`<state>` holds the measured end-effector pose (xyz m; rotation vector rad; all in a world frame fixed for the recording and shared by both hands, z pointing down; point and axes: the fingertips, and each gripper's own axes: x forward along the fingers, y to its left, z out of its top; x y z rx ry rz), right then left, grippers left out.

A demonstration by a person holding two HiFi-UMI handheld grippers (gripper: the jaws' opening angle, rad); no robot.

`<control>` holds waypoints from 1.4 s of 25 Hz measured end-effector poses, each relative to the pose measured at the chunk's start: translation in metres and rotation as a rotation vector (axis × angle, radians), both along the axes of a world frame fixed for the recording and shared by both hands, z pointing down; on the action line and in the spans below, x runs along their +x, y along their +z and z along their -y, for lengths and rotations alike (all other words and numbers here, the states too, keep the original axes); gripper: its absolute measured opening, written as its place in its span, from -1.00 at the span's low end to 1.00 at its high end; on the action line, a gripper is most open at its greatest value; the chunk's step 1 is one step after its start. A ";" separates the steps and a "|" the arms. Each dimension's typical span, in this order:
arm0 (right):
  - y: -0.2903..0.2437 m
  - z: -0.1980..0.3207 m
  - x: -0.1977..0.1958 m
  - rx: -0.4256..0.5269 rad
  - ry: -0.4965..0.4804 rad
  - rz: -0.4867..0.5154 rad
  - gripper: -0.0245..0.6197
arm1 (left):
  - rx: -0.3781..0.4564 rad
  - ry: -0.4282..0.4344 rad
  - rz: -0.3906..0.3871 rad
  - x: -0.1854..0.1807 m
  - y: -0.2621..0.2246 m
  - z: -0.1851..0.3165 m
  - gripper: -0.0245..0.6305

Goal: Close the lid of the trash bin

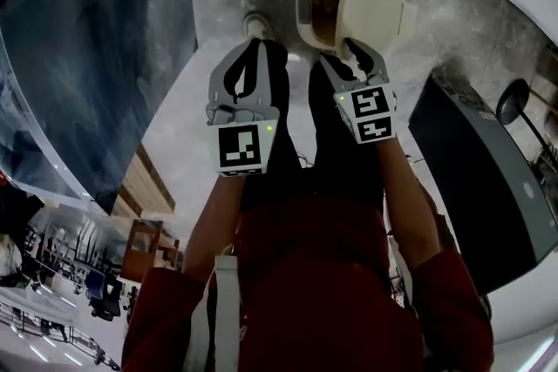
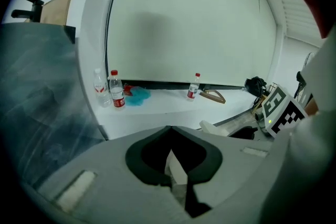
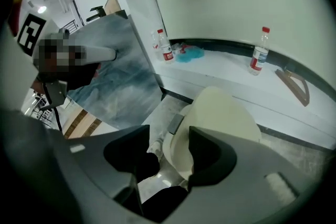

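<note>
The cream trash bin stands on the grey floor ahead of the person's feet. Its rounded lid is tipped up on the bin's right side, leaving the brownish inside showing. My right gripper is open and hovers just in front of the lid's lower edge. In the right gripper view the lid rises behind the right jaw, and the bin's rim shows in the gap of the right gripper. My left gripper is shut on nothing, to the left of the bin. Its tips meet.
A dark marbled panel stands at the left and a black box at the right. The person's shoe is beside the bin. A white ledge holds three water bottles and a blue cloth.
</note>
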<state>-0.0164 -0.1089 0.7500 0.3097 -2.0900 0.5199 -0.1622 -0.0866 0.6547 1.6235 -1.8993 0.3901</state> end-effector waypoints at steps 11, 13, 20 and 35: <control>0.070 -0.022 -0.024 -0.047 -0.026 -0.066 -0.20 | -0.067 -0.004 -0.079 -0.014 0.075 -0.026 -0.92; 0.083 -0.021 -0.025 -0.043 -0.021 -0.076 -0.20 | -0.069 -0.005 -0.091 -0.014 0.087 -0.028 -0.91; 0.115 -0.024 -0.029 -0.047 -0.009 -0.102 -0.19 | -0.091 -0.020 -0.118 -0.021 0.117 -0.040 -0.92; 0.122 -0.026 -0.032 -0.065 -0.028 -0.113 -0.18 | -0.092 -0.028 -0.118 -0.018 0.118 -0.040 -0.91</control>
